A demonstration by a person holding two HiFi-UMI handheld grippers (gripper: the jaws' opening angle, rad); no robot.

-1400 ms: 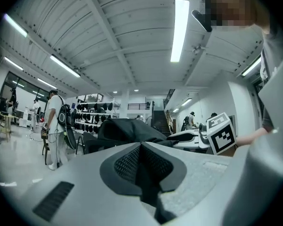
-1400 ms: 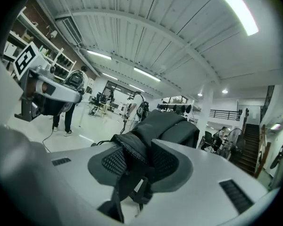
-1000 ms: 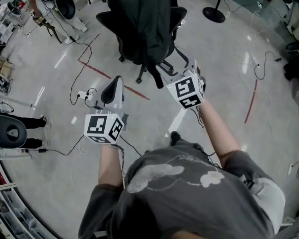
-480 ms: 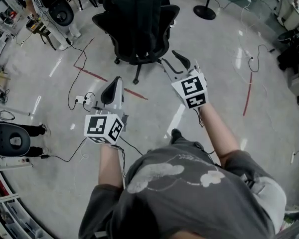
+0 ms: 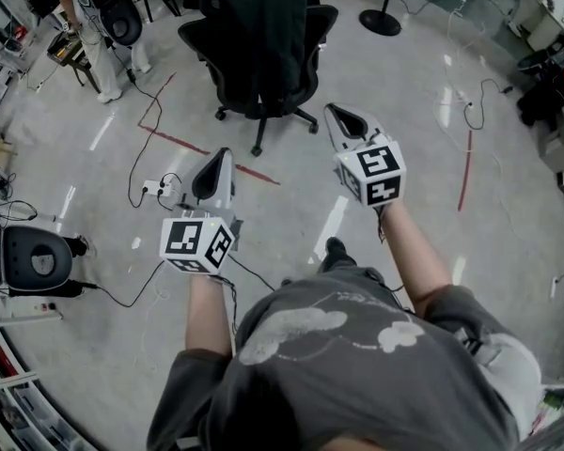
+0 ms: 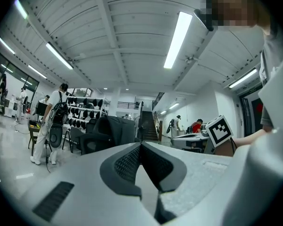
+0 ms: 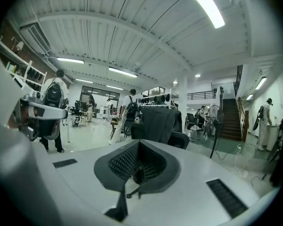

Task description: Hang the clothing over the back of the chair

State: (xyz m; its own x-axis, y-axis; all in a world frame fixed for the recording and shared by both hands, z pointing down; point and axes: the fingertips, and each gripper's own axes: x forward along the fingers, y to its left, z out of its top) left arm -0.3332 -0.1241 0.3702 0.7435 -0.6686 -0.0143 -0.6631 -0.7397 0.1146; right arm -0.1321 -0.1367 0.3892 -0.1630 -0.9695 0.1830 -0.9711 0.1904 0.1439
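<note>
A black office chair (image 5: 199, 38) stands on the floor at the top of the head view. Dark clothing (image 5: 263, 12) is draped over its back. Both gripper views show the same clothing (image 7: 158, 122) (image 6: 117, 130) hanging there, some way ahead. My right gripper (image 5: 342, 120) sits below and right of the chair, clear of it; its jaws have just been closing and are shut with nothing between them (image 7: 138, 144). My left gripper (image 5: 214, 165) is held lower left, also away from the chair, its pads (image 6: 132, 161) pressed together and empty.
A white power strip (image 5: 160, 184) and black cables lie on the floor left of my left gripper. Red tape lines (image 5: 179, 140) cross the floor. A person (image 5: 92, 45) stands at upper left. A round stand base (image 5: 381, 22) sits upper right, and a black device (image 5: 36, 261) far left.
The right gripper's jaws went from wide open to shut, empty, and the gripper drew back from the chair toward the right. The left gripper barely shifted.
</note>
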